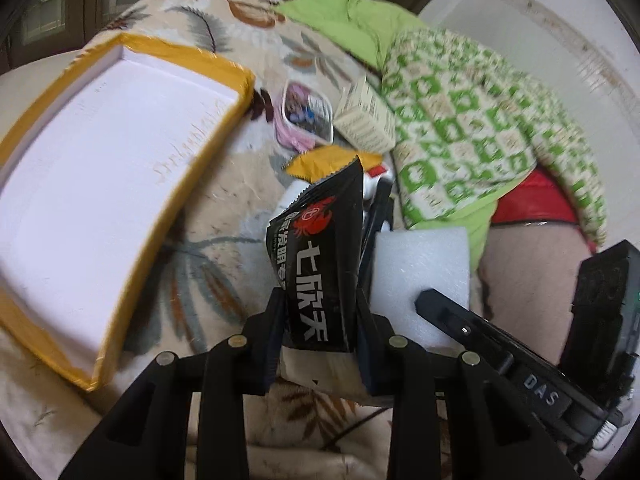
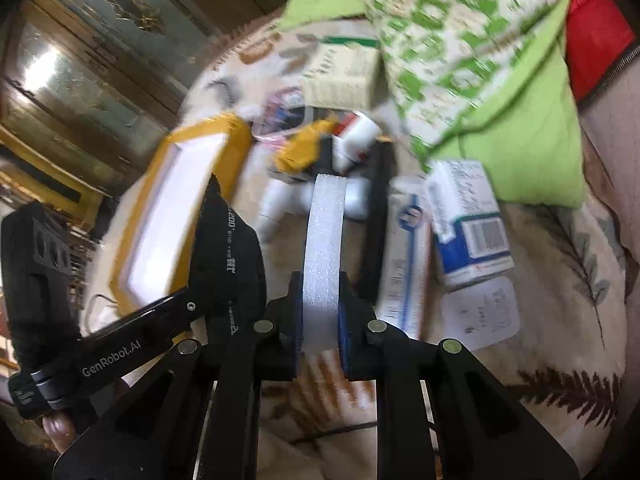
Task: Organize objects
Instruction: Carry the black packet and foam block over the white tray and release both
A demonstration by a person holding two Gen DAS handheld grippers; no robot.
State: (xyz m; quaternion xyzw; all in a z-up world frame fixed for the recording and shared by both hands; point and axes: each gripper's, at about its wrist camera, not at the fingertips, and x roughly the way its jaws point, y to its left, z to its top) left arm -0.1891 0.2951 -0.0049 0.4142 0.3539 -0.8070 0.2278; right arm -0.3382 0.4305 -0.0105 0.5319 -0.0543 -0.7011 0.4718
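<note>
The left gripper [image 1: 320, 320] is clenched on a black foil sachet with a red crab logo and white Chinese lettering [image 1: 320, 264], its two black fingers pressing the lower part of the packet from either side so that the serrated top edge stands up above a cream blanket patterned with brown and grey leaves [image 1: 224, 216]. The right gripper [image 2: 320, 304] grips a white foam slab [image 2: 324, 248] edge-on between its blue-padded fingers; from the left wrist view the same foam slab [image 1: 420, 272] sits just to the right of the sachet, with the black arm of the right gripper across its lower corner. To the left of the sachet lies a shallow white cardboard tray bordered with yellow tape [image 1: 236, 108], resting on the blanket with its interior showing only white. Beyond the sachet, a loose cluster of items sits on the blanket: a small yellow wrapper [image 1: 320, 162], a pink-and-white packet with a printed picture [image 1: 304, 114], and a pale cream carton with fine print [image 1: 366, 118], which leans against a green-and-cream patterned quilt [image 1: 472, 120]. In the right wrist view, motion blur softens the scene, but a white tube with a red band [image 2: 358, 136], a blue-and-white medicine box with a barcode [image 2: 472, 224] and a long white box with blue markings [image 2: 404, 260] lie to the right of the foam, near a bright green cloth [image 2: 520, 144].
</note>
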